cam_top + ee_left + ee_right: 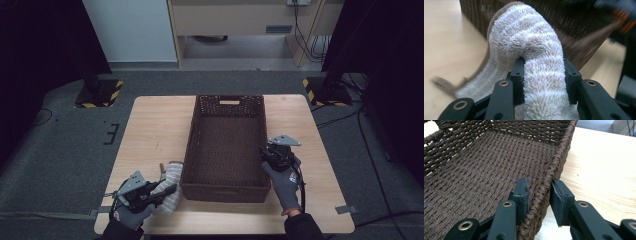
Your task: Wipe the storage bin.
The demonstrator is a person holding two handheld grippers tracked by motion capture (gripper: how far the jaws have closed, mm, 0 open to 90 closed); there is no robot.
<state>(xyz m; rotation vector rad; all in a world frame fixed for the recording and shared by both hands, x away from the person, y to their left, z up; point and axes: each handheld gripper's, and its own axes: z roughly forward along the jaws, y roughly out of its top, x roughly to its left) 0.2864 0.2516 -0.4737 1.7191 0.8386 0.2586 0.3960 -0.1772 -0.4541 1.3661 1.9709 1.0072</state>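
Two tools are at work: the left tool point(543, 75) pinches a fluffy white sock point(534, 47) between its pads, and the wicker basket point(226, 186) lies just beyond its tips, to its right, long axis running away from the person. The left hand lies low on the worktop point(150, 130), tool level and aimed at the basket's near corner. The right tool point(539, 195) straddles the basket's right rim, clamping it.

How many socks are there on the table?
1. One fluffy white sock is held in the left gripper, on the table left of the basket. The basket looks empty.
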